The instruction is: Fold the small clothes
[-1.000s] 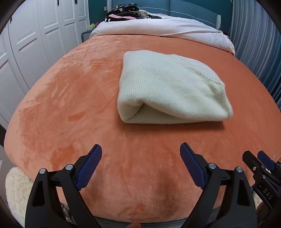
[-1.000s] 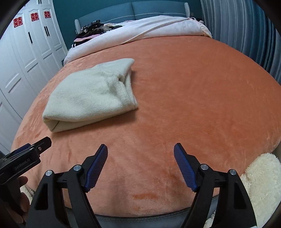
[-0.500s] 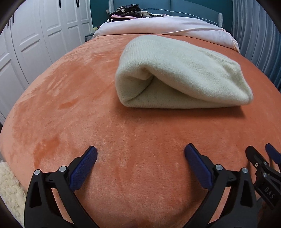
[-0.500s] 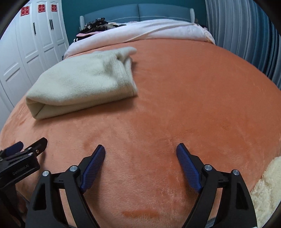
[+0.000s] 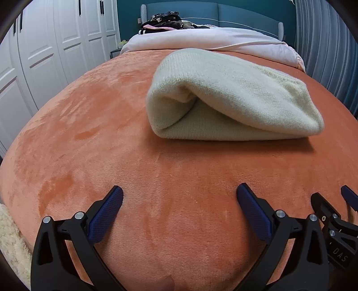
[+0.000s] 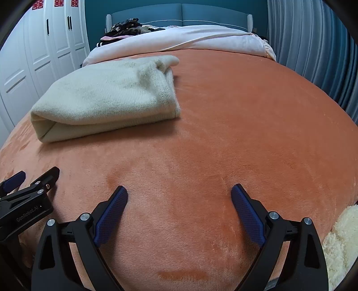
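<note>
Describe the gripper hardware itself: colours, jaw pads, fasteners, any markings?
Both the left gripper and right gripper share one build: matte black angular frames with triangular cutouts, silver round fasteners, jaws lined with dark blue knurled pads. White lettering shows on the sides: "GenRobot.AI" on the left, "DAS" on the right. No cables or sleeves visible.

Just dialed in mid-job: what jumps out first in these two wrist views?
A folded cream knit garment lies on the orange blanket, ahead of the left hand-held gripper and ahead-left of the right hand-held gripper. Both hang open and empty over bare blanket. A dark clothes pile sits by the teal headboard.
</note>
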Action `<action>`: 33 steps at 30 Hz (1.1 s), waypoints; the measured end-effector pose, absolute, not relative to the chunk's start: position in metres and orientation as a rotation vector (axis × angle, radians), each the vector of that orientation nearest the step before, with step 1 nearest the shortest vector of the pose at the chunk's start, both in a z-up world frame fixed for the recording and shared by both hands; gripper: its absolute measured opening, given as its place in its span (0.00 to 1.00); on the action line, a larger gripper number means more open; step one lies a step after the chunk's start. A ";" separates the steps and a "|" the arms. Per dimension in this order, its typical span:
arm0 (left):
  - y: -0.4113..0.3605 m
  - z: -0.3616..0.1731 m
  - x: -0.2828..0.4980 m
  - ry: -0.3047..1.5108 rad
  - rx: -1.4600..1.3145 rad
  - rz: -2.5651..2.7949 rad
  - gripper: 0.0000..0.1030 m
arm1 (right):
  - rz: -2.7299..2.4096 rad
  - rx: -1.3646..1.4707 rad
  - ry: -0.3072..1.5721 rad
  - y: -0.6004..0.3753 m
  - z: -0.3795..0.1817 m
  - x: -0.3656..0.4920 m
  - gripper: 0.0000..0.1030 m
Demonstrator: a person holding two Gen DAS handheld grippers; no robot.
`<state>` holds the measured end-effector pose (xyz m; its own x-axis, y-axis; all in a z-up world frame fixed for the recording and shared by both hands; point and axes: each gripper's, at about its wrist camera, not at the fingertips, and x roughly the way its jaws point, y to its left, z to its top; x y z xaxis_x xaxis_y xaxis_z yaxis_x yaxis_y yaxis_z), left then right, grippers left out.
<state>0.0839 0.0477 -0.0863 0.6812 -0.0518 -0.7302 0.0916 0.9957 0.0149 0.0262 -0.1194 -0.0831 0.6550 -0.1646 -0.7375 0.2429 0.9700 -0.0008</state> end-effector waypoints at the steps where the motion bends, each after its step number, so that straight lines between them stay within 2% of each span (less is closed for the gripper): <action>1: 0.047 -0.086 0.083 0.817 0.052 -0.080 0.96 | -0.231 0.102 0.824 -0.119 -0.083 0.026 0.89; 33: 0.043 -0.086 0.081 0.812 0.060 -0.073 0.96 | -0.231 0.098 0.823 -0.122 -0.084 0.026 0.90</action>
<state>0.0811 0.0434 -0.0857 0.6859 -0.0424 -0.7264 0.0881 0.9958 0.0251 0.0264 -0.1216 -0.0835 0.6564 -0.1655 -0.7360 0.2411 0.9705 -0.0031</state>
